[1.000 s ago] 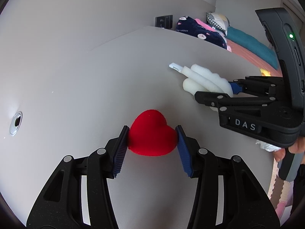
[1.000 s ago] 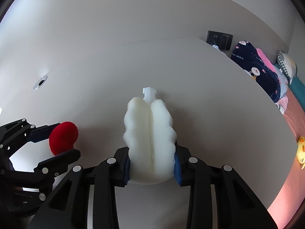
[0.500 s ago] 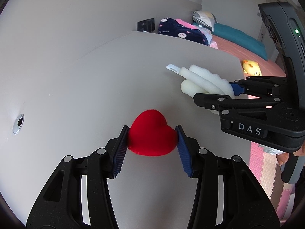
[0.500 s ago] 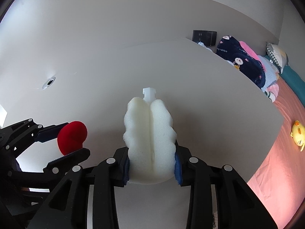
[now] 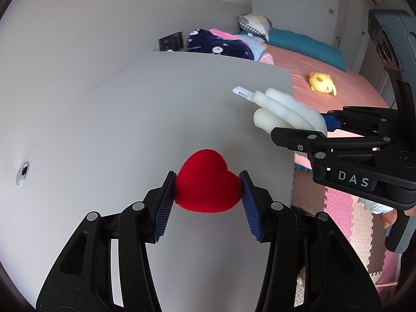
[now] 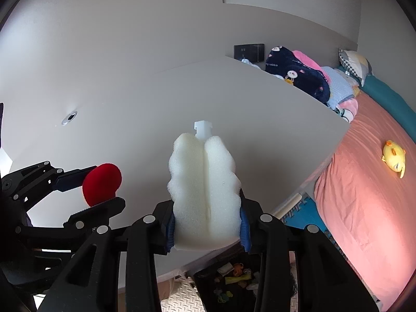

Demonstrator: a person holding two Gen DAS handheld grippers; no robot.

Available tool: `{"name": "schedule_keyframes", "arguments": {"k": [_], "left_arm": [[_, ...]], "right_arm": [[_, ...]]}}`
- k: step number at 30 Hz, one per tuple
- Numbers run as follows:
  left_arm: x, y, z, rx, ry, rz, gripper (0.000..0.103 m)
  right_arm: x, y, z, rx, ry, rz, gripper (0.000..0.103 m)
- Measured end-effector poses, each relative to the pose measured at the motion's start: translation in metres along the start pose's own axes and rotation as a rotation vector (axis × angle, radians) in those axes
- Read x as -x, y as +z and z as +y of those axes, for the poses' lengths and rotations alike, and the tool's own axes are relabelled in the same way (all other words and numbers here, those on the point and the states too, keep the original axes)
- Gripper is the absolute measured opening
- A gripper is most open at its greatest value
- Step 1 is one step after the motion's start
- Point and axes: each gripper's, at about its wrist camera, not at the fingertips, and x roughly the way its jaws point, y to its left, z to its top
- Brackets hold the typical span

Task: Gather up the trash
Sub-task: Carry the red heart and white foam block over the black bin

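Above smooth white table (image 5: 130,119) | left gripper (image 5: 207,191) grips fuzzy red heart (image 5: 206,182) | right gripper (image 6: 206,215) clamps porous white foam (image 6: 204,182)

The letters "DAS" stand in pale capitals on the black body of the right claw (image 5: 299,130), on its side face as seen from the left wrist view. On the dark blue blanket (image 6: 299,78) lying on the bed, a short line of pale writing shows in the right wrist view; its second word looks like "rabbit", the first is too small to read. No other writing is legible.
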Motion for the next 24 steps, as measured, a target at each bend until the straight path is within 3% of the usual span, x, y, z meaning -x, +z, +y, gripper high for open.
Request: {"name": "schedule_keyframes", "arguments": {"k": [24], "left_arm": [[-0.002,-0.007,-0.077,-0.129,-0.109,0.010,0.049]], "right_arm": [[0.055,-0.066,-0.061,-0.146,-0.114,-0.013,0.041]]}}
